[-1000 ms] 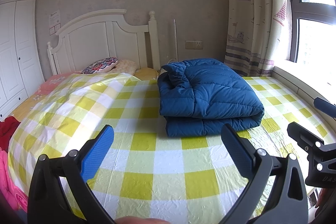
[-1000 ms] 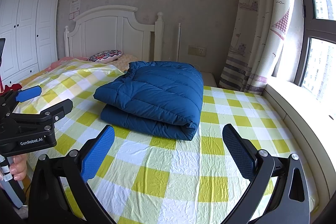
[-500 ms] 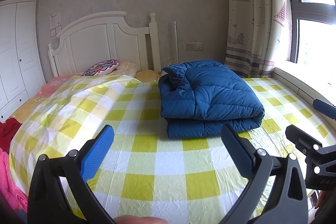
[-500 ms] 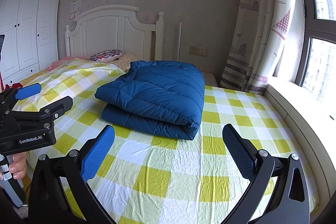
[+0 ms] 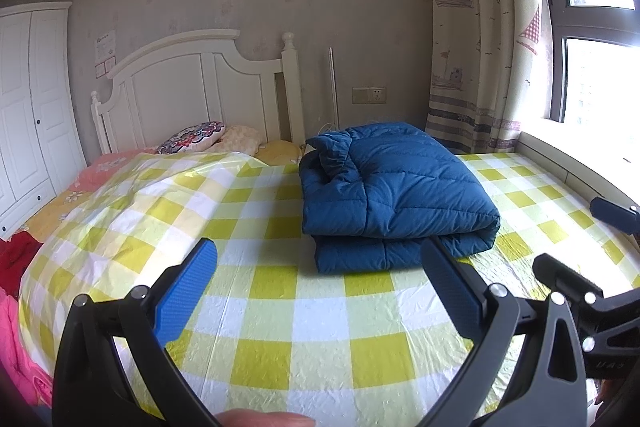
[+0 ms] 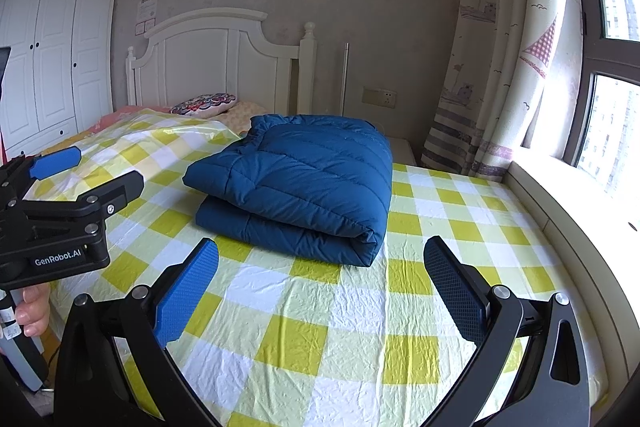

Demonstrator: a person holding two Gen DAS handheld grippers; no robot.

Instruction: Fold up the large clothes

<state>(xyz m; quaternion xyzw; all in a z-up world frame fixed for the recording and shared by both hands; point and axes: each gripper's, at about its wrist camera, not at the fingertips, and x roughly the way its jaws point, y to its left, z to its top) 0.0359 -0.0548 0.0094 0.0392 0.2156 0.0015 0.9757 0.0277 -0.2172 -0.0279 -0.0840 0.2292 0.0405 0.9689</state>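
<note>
We are holding the left gripper and the right gripper low in the frame, both with jaws spread wide and carrying nothing. The blue padded jacket is sitting just above centre in both views, already doubled into a thick bundle on the yellow checked sheet, apart from both grippers. Judging by its neat layers, the folding is looking nearly complete. If we are tidying it further, we are wanting to press the puffy upper layer flat and square the ruffled edge at its upper left, approaching low from both sides without dragging the sheet.
</note>
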